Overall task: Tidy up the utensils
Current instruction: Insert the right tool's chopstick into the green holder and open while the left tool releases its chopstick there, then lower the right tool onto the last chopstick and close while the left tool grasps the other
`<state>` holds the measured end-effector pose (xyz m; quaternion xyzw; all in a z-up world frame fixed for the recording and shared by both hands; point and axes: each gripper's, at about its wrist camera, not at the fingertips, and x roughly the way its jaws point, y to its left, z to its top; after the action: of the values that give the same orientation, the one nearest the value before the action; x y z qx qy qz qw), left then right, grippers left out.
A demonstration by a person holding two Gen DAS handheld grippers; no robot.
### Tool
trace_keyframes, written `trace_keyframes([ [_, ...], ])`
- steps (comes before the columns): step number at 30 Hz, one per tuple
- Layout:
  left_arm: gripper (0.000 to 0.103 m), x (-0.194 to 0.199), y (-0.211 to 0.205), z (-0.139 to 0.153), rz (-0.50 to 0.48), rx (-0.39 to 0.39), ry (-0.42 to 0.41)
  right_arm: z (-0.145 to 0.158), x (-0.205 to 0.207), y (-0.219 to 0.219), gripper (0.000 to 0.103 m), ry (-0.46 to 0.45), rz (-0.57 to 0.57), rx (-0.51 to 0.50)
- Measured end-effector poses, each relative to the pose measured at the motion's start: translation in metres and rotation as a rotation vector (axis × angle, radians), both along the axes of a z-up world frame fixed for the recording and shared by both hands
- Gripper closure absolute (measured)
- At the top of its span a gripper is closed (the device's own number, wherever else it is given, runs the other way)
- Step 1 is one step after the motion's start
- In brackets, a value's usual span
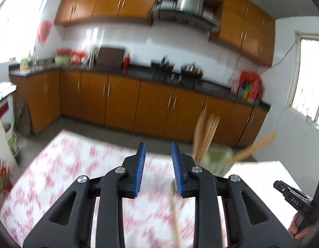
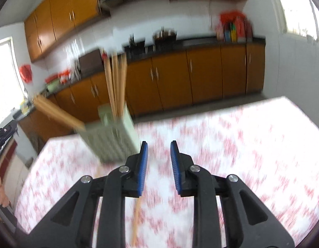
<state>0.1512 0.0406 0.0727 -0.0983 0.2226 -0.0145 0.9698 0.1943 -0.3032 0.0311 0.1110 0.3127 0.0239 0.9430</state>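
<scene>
While both frames are motion-blurred, left tongs and right tongs stand released, grasping nothing | one wooden chopstick lies on the patterned counter beneath | beyond, green holder carries upright chopsticks.

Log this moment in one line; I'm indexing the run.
left gripper: open, empty | right gripper: open, empty | chopsticks: standing in green holder | loose chopstick: on tablecloth
</scene>
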Motion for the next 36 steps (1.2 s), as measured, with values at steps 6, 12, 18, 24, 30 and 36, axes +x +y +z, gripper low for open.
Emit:
trace_keyframes([
  [6,0.077,0.001,0.002,-0.077,-0.020,0.025,0.197,-0.076,-0.005,0.039,0.078,0.176,0.119,0.016],
  [12,0.070,0.001,-0.008,-0.107,-0.067,0.005,0.271,-0.108,-0.002,0.076,0.078,0.247,0.187,-0.060],
  [18,0.069,0.002,-0.025,-0.116,-0.133,0.021,0.288,-0.117,0.003,0.080,0.093,0.262,0.158,-0.130],
  [24,0.066,0.001,-0.043,-0.126,-0.193,0.011,0.312,-0.116,0.014,0.047,0.095,0.272,0.039,-0.114],
  [30,0.066,0.001,-0.067,-0.140,-0.247,0.037,0.350,-0.117,0.020,-0.004,0.095,0.294,-0.127,-0.039],
  [36,0.066,0.009,-0.085,-0.156,-0.252,0.098,0.407,-0.117,0.016,-0.012,0.095,0.290,-0.128,-0.036],
])
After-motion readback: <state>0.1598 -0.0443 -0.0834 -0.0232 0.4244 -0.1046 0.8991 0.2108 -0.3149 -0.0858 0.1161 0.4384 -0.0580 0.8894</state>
